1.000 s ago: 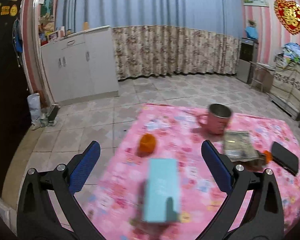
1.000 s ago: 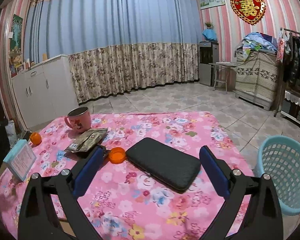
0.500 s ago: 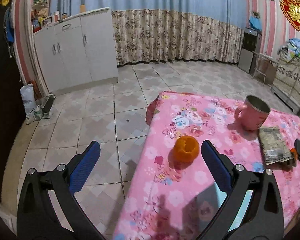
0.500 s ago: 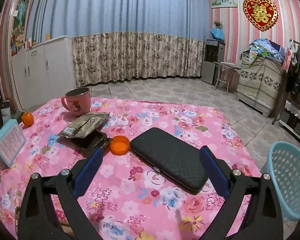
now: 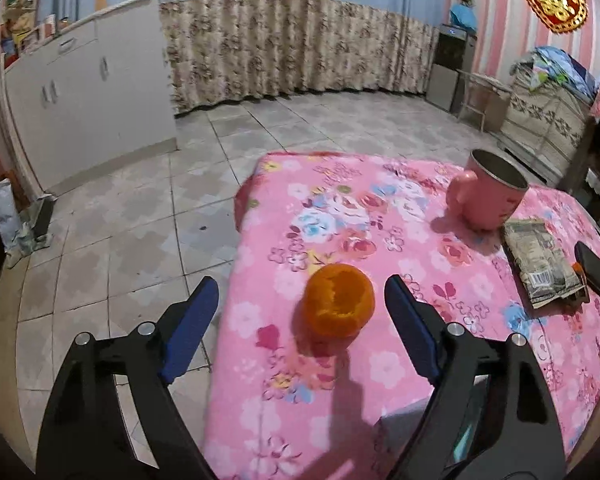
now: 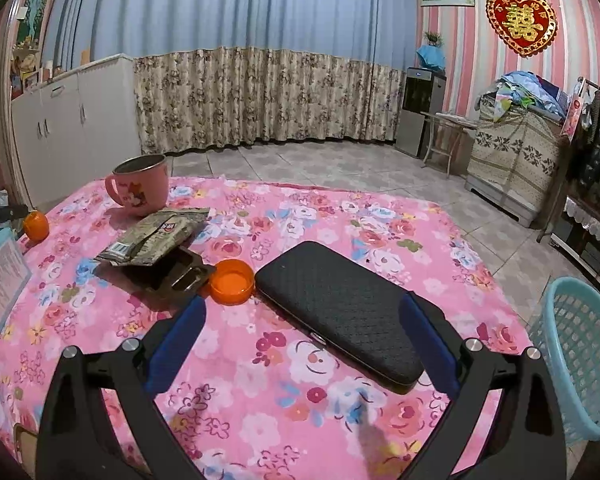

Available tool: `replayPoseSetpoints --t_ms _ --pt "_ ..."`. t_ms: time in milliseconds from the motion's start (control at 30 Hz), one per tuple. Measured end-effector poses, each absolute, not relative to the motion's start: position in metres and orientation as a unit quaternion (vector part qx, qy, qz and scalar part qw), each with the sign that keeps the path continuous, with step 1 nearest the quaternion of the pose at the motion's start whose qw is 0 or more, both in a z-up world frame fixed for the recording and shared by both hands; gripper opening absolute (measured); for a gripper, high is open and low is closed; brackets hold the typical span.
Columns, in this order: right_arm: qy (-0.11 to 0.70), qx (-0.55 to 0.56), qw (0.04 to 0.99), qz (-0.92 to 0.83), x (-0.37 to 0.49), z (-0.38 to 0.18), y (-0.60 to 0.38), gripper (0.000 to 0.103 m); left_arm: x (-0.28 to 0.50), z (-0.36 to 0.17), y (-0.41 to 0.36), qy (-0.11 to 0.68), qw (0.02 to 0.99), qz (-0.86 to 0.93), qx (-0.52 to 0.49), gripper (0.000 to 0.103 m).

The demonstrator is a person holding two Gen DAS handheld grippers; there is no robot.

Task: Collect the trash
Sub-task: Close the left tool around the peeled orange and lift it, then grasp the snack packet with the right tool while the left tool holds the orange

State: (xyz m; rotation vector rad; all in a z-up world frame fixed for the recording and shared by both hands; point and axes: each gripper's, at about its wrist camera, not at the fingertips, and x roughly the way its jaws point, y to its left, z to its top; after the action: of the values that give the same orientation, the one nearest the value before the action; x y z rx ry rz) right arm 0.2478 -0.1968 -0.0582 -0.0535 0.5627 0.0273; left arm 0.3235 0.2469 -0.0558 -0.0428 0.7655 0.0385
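A hollow orange peel [image 5: 338,300] sits near the left edge of the pink floral table [image 5: 400,208]. My left gripper [image 5: 302,286] is closing. The peel lies between its blue pads, which are still apart from it. The same peel [image 6: 36,224] shows far left in the right wrist view. A crumpled snack wrapper [image 6: 156,236] lies on a dark plastic tray [image 6: 176,272], with an orange cap [image 6: 233,282] beside it. My right gripper [image 6: 304,302] hovers open over the black case [image 6: 340,312], holding nothing.
A pink mug [image 6: 140,190] stands at the back of the table. A light-blue box [image 6: 0,276] stands at the left edge. On the floor to the table's right is a light-blue basket [image 6: 580,360]. White cabinets [image 5: 80,92] line the left wall.
My left gripper moved forward and down past the light-blue box, the orange peel now lies between its jaws, and the jaws have narrowed. My right gripper sank slightly toward the table.
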Motion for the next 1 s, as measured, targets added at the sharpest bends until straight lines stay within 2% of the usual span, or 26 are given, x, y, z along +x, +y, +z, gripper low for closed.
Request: replayPoseSetpoints --t_ms 300,367,433,1000 --pt "0.28 -0.021 0.96 0.012 0.252 -0.059 -0.198 0.095 0.344 -0.071 0.24 0.404 0.914 -0.014 -0.04 0.067" --pt "0.28 -0.022 0.96 0.012 0.253 -0.059 -0.198 0.095 0.348 -0.075 0.241 0.413 0.909 -0.021 -0.053 0.055" --pt "0.28 -0.021 0.96 0.012 0.253 -0.059 -0.198 0.095 0.352 -0.077 0.24 0.422 0.904 -0.031 -0.063 0.048" --pt "0.281 -0.021 0.959 0.02 0.259 -0.052 -0.191 0.095 0.354 -0.069 0.236 0.412 0.91 -0.018 -0.042 0.041"
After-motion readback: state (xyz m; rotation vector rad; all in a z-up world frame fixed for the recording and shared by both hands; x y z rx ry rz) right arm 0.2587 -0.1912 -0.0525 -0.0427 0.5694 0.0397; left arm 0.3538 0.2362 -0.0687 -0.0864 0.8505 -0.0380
